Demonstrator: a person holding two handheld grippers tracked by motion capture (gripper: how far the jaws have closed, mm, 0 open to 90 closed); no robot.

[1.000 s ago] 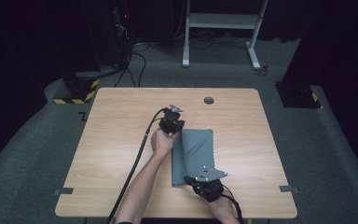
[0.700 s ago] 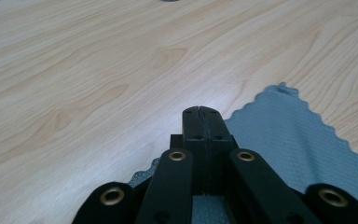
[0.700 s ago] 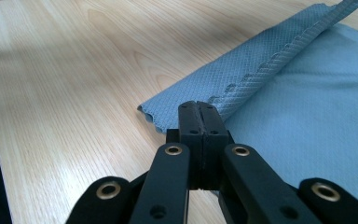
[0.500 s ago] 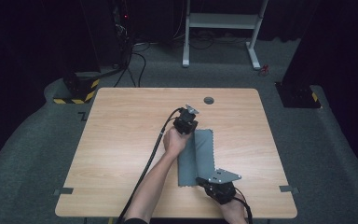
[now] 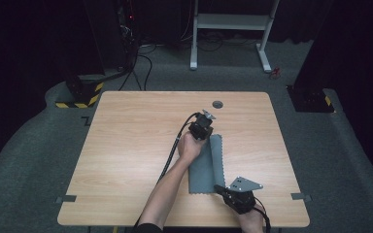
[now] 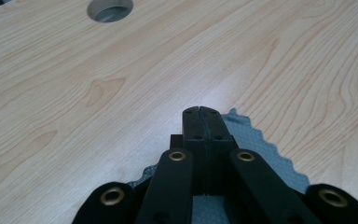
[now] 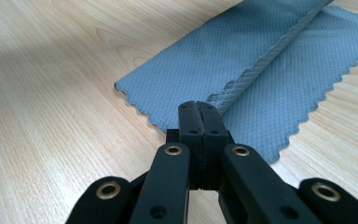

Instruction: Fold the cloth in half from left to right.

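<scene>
No text, label, brand or number can be read on anything here. The one sign-like marking is the yellow-and-black hazard striping on a dark base on the floor, at about ten o'clock from the table; it carries no lettering.

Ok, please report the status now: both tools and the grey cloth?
Left tool shut at cloth's far end. Right tool shut at near edge. Grey cloth folded lengthwise, flat on table. Nothing in the way.
</scene>
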